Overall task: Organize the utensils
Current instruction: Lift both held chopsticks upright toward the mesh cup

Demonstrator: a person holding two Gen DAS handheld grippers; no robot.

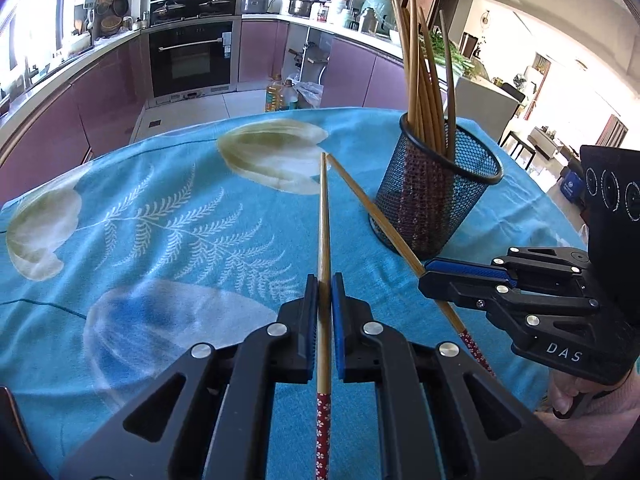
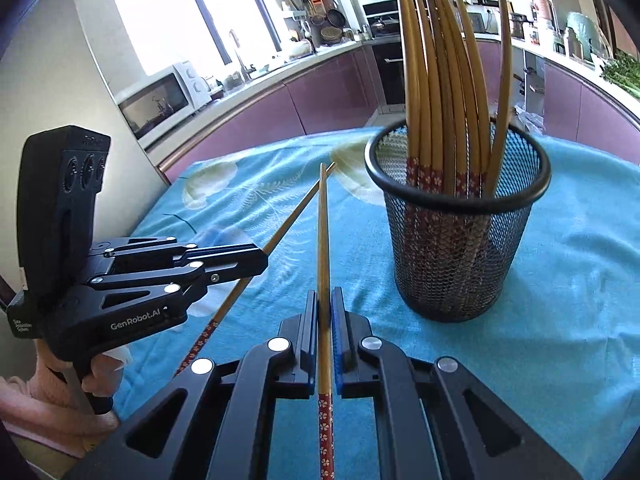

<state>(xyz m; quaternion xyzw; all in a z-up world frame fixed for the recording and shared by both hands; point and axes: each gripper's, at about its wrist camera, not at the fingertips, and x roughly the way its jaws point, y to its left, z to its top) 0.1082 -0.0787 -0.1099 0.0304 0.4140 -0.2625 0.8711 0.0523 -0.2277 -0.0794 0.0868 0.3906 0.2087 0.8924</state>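
My left gripper (image 1: pixel 324 280) is shut on a wooden chopstick (image 1: pixel 323 216) with a red flowered end, held above the blue cloth. My right gripper (image 2: pixel 325 294) is shut on a second such chopstick (image 2: pixel 323 232). Each gripper shows in the other's view: the right gripper (image 1: pixel 424 274) with its chopstick (image 1: pixel 372 208), and the left gripper (image 2: pixel 264 258) with its chopstick (image 2: pixel 296 210). The two tips nearly meet. A black mesh holder (image 1: pixel 436 188) (image 2: pixel 460 248) stands to the right, holding several matching chopsticks (image 2: pixel 440 80) upright.
A blue floral tablecloth (image 1: pixel 160 220) (image 2: pixel 560 280) covers the table. A hand in a pink sleeve (image 2: pixel 60 380) holds the left gripper's handle. Beyond the table's far edge lie kitchen counters, an oven (image 1: pixel 192 56) and a microwave (image 2: pixel 160 100).
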